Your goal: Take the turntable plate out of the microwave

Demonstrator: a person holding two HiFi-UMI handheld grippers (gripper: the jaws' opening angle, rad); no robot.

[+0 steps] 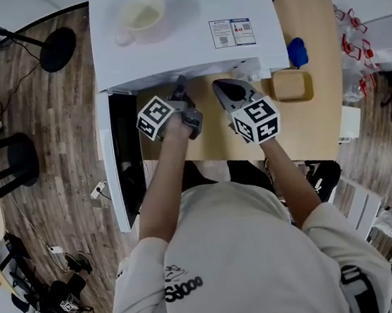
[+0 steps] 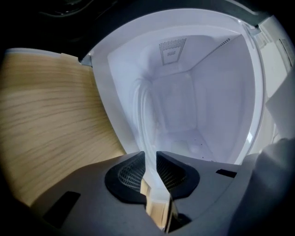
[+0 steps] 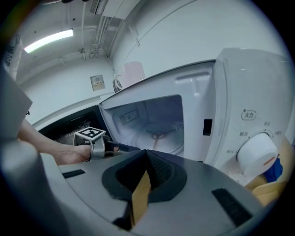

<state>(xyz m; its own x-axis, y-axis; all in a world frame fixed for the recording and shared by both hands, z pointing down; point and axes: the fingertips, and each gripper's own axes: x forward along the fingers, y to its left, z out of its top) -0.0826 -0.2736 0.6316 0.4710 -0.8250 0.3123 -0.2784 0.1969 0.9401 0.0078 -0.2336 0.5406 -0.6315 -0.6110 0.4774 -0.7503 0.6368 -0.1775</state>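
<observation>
The white microwave [image 1: 186, 38] stands on a wooden table with its door [image 1: 119, 163] swung open to the left. The clear glass turntable plate [image 2: 144, 115] lies on the cavity floor, and its hub shows through the plate [image 3: 158, 134] in the right gripper view. My left gripper [image 2: 150, 159] is rolled onto its side at the cavity mouth. The plate's near rim fills the gap between its pads, which close on it. From above, this left gripper [image 1: 181, 89] reaches under the microwave's front edge. My right gripper [image 1: 229, 95] hangs just outside, shut and empty.
A pale cup [image 1: 141, 14] sits on the microwave's top. To the right lie a tan tray [image 1: 292, 84] and a blue object [image 1: 298, 51]. The control dial [image 3: 258, 154] is on the front panel at the right. The cavity walls [image 2: 207, 101] enclose the plate closely.
</observation>
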